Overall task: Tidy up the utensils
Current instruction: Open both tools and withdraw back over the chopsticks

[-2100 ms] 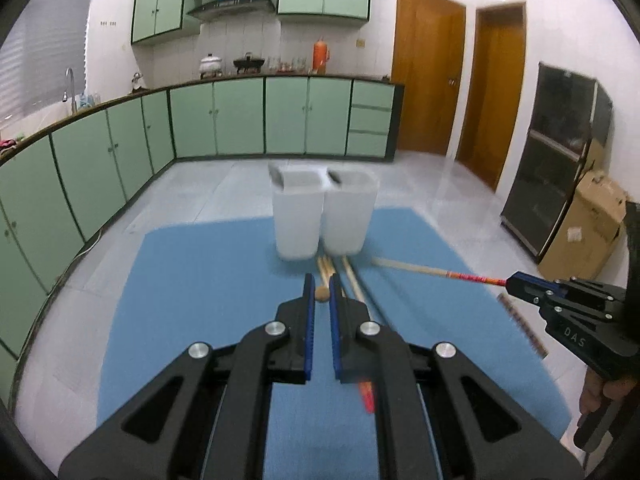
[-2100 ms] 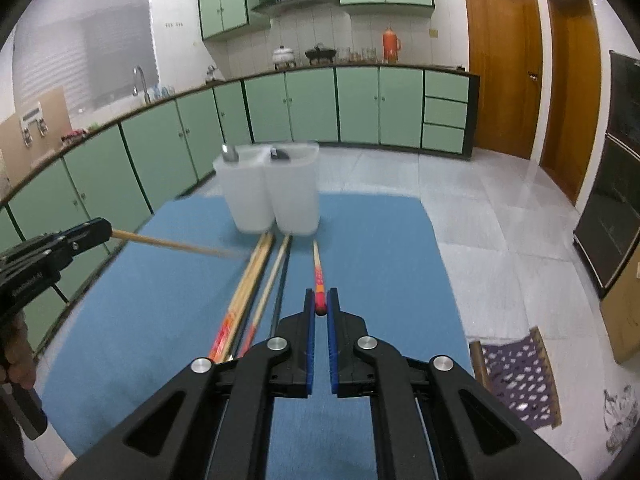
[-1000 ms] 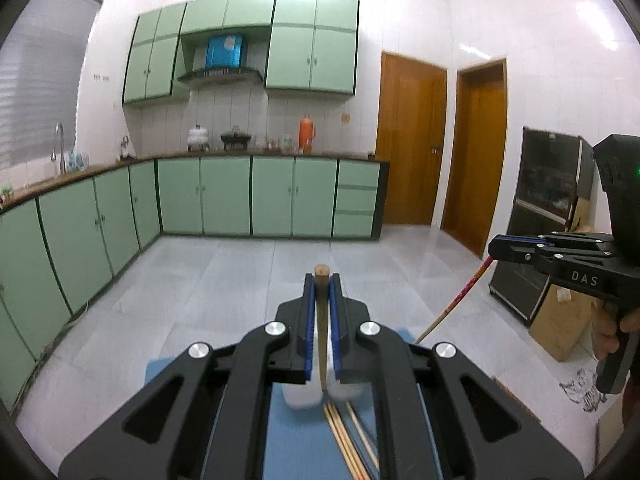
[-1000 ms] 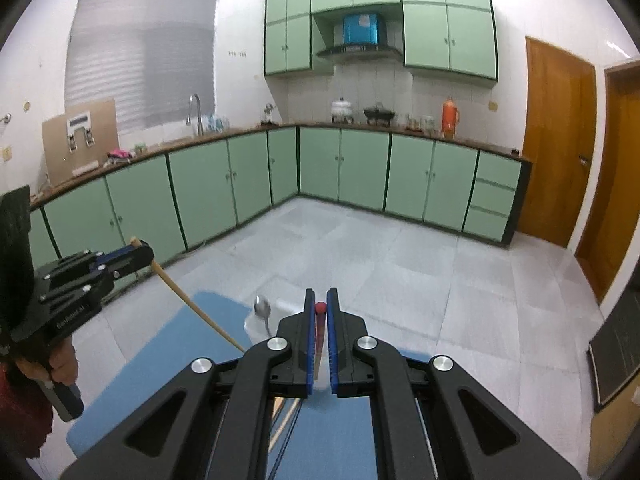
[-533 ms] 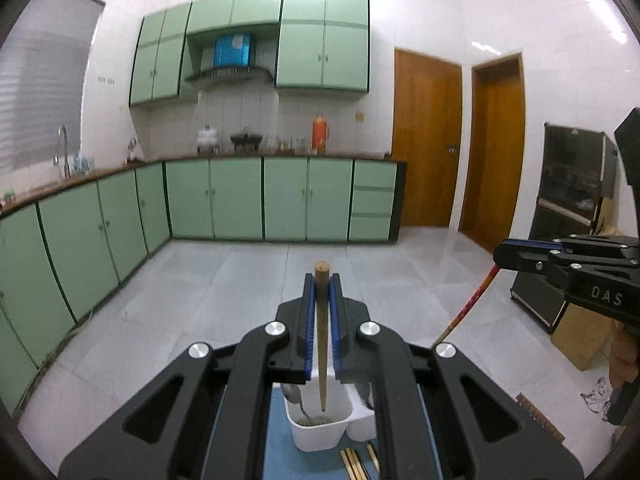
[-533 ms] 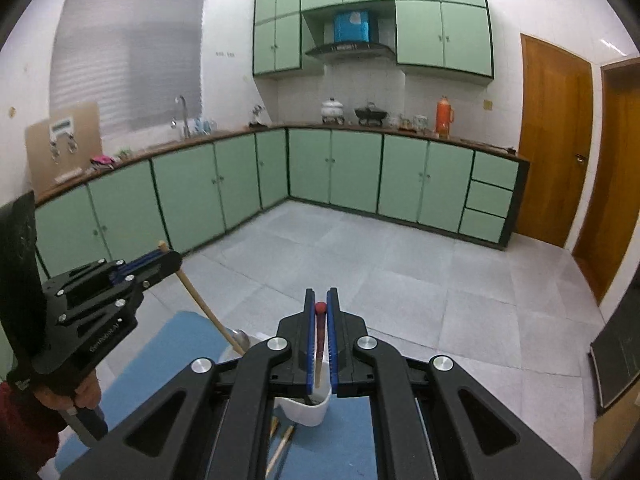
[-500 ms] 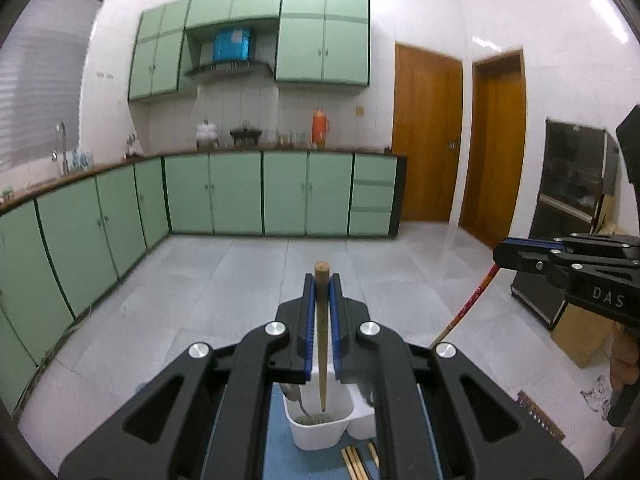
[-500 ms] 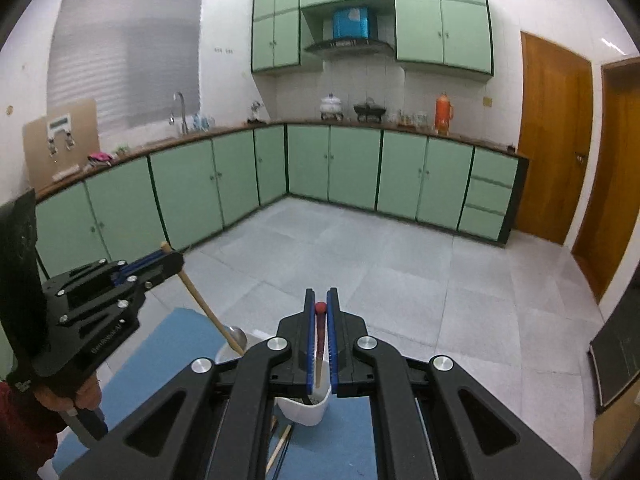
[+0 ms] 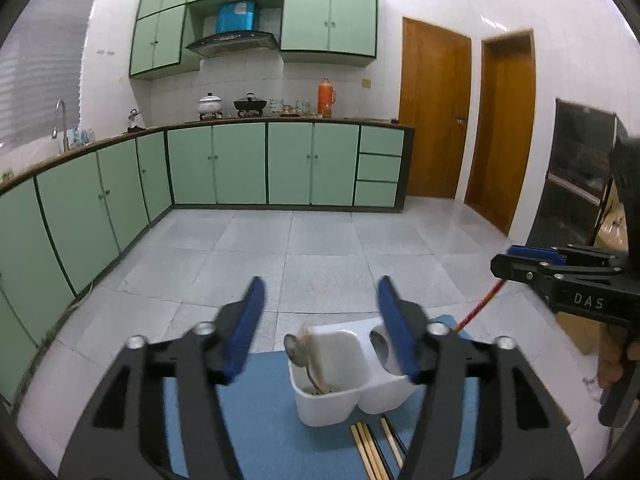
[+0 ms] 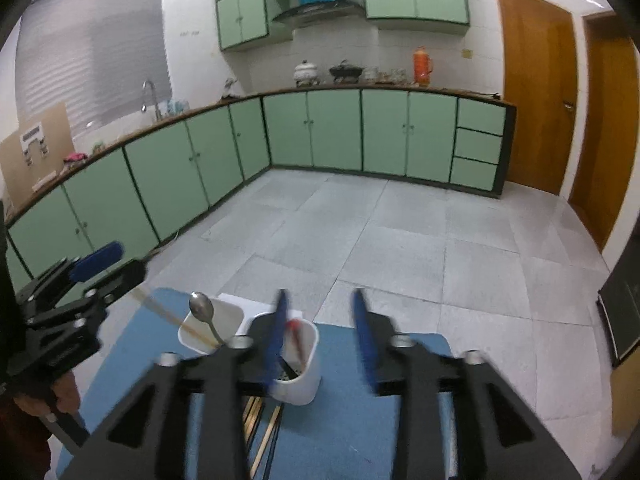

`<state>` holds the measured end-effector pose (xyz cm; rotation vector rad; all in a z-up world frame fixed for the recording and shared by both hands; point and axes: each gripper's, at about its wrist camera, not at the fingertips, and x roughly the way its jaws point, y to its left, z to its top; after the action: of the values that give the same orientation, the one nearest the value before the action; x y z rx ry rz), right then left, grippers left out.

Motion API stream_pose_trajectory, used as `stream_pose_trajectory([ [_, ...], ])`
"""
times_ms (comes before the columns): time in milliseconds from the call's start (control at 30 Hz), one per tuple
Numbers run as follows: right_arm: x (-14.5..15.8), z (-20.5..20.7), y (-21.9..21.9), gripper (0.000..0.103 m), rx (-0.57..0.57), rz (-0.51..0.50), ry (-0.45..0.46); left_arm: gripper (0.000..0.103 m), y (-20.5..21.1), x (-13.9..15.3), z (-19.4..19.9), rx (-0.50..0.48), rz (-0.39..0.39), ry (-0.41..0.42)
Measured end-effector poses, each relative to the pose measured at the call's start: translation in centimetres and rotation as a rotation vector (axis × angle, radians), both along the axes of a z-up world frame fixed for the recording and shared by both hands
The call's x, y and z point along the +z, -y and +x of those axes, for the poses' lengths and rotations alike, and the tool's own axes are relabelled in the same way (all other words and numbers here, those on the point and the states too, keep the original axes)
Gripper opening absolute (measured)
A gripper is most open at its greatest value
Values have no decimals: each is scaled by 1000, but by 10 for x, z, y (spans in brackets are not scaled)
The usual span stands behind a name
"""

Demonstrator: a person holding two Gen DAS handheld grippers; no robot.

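- While both claws hang over the blue mat [image 9: 256,420], I read the mat as the biggest thing in play; it carries the white plastic two-compartment utensil holder [image 9: 344,392] and the loose wooden chopsticks [image 9: 370,454] lying just in front of it.
- My left gripper [image 9: 320,320] is opening, nothing between its blue pads; the plain wooden chopstick [image 10: 176,317] it hovered over now leans in the holder's left compartment beside the metal spoon [image 10: 202,308].
- My right gripper [image 10: 320,334] is opening too, jaws empty; the red-tipped chopstick [image 10: 295,338] stands tilted in the right compartment, close against my left finger.
- Risk, as I judge it: that red tip sits so near the finger that pulling back carelessly could hook it and flick it out, or tip the light holder.
- The leaning wooden stick could also slide and lever the spoon over the rim.
- Several chopsticks remain on the mat, so sorting is far from finished.
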<state>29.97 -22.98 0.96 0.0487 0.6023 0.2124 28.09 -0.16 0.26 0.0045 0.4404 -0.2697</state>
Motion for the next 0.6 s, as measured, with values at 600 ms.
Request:
stream_pose_trajectory([
  [600, -78, -138, 8, 92, -75, 33, -27, 93, -21, -64, -130, 58, 74, -71],
])
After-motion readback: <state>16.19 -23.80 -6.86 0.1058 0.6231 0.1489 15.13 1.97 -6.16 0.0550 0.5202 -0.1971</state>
